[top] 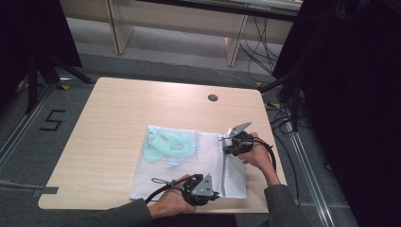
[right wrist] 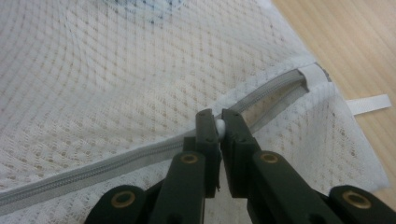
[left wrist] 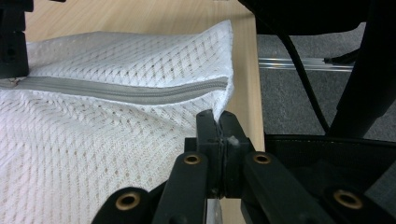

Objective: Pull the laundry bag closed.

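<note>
A white mesh laundry bag point(top: 189, 163) lies flat on the wooden table point(top: 118, 109), with a mint-green garment point(top: 168, 146) inside its left half. A grey zipper point(top: 223, 165) runs along the bag's right side. My left gripper point(top: 213, 193) is at the near end of the zipper, shut on the bag's corner point(left wrist: 219, 100), where the mesh runs down between the jaws. My right gripper point(top: 227, 144) is at the far end, shut on the small white zipper pull point(right wrist: 220, 126). Past the pull, the zipper point(right wrist: 275, 93) gapes slightly up to its end tab.
A white ribbon loop point(right wrist: 369, 103) sticks out of the bag's corner onto the wood. The table's right edge point(left wrist: 254, 93) runs close by both hands. A cable grommet point(top: 213, 98) sits at the back. Dark stand legs point(top: 288, 80) and cables are on the floor to the right.
</note>
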Tool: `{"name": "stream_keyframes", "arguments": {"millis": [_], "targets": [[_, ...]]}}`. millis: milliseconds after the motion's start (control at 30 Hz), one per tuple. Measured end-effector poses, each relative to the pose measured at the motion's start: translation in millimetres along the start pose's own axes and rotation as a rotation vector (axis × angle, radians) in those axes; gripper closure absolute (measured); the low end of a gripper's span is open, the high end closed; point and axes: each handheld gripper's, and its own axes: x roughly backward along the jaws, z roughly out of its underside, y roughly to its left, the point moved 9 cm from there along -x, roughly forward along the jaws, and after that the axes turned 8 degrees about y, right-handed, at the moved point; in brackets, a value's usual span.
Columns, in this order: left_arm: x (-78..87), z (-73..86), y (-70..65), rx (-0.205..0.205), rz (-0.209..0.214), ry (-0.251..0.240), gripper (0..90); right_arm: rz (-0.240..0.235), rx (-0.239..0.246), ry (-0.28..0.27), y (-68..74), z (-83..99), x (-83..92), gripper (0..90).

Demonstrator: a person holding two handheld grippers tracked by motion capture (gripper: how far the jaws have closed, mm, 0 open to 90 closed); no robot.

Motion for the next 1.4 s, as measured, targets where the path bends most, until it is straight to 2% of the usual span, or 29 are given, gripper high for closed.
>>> {"name": "stream_keyframes", "arguments": {"millis": [100,200,300,433,467,533,567,600,633,667,733,833,900,933,967,1033,1067,1133,1200,1233,1267,1333,1400], "targets": [[0.8,-0.4,1.1,0.007,0.002,-0.003,88.9,0.008,0.014,0.004,-2.9,-0.9,-0.6,86.5],[0.1,0.2,-0.2,0.006,0.003,0.0,88.9,0.006,-0.002,0.019,-3.7,-0.2,-2.8,86.6],[-1.0,0.3,-2.3,0.006,0.008,-0.004,88.9,0.012,-0.01,-0.003,-8.1,-3.0,-3.7,86.6],[-0.5,0.0,-1.6,0.006,0.008,0.0,88.9,0.018,-0.016,0.002,-12.9,-1.7,-5.0,86.6],[-0.6,0.0,-1.3,0.005,0.008,0.001,88.9,0.008,-0.033,0.001,-12.1,-1.6,-5.5,86.5],[-1.2,0.7,-2.8,0.004,0.018,0.006,88.9,0.022,-0.006,-0.008,-16.1,-2.9,-6.5,86.5],[-0.7,1.2,-3.1,0.001,0.016,0.013,88.9,0.027,-0.025,-0.016,-17.0,-3.4,-6.7,86.6],[-1.0,1.1,-3.0,-0.001,0.009,0.009,88.9,0.028,-0.022,0.001,-18.0,-2.5,-5.8,86.5],[-0.5,1.3,-3.3,0.0,0.013,0.013,88.9,0.03,-0.012,-0.005,-19.3,-3.6,-5.9,86.5],[-0.4,1.1,-3.1,0.0,0.011,0.01,88.9,0.027,-0.033,-0.012,-17.5,-4.8,-7.0,86.6],[-0.3,0.6,-3.3,0.003,0.014,0.008,88.9,0.038,-0.008,-0.003,-20.8,-5.4,-6.6,86.6],[-1.0,0.5,-3.4,0.007,0.017,0.003,88.9,0.039,-0.018,0.009,-21.7,-4.5,-7.9,86.5],[-1.2,0.8,-5.4,0.006,0.021,0.003,88.9,0.041,-0.024,-0.003,-23.2,-5.7,-10.1,86.6],[-1.0,0.6,-5.1,-0.013,0.021,0.005,88.9,0.048,-0.03,-0.007,-24.7,-6.2,-9.7,86.6],[-1.0,1.4,-7.4,0.003,0.026,0.012,89.0,0.057,-0.013,0.002,-27.1,-6.2,-8.9,86.6],[-2.0,-0.2,-6.9,-0.012,0.022,0.0,88.9,0.058,-0.035,-0.01,-28.0,-7.6,-9.8,86.6],[-2.3,-0.2,-7.9,0.012,0.024,-0.002,88.9,0.061,-0.038,-0.013,-30.3,-7.5,-10.1,86.5],[-1.9,-0.4,-6.6,0.012,0.022,-0.002,88.9,0.065,-0.034,-0.016,-33.0,-8.1,-11.1,86.6],[-1.1,0.2,-4.8,-0.012,0.019,0.003,88.9,0.07,-0.038,-0.01,-34.8,-8.5,-11.1,86.6],[-1.1,0.4,-5.3,-0.002,0.019,0.003,88.9,0.067,-0.041,-0.02,-35.0,-9.9,-11.4,86.6],[-0.9,0.1,-4.7,-0.012,0.017,0.002,89.0,0.07,-0.043,-0.029,-36.1,-11.2,-11.4,86.6],[-1.1,0.2,-5.2,0.008,0.019,0.002,88.9,0.067,-0.048,-0.028,-36.8,-11.4,-12.4,86.6],[-1.7,-0.4,-6.1,0.015,0.024,-0.003,88.9,0.074,-0.034,-0.031,-39.1,-11.3,-12.8,86.5]]}}
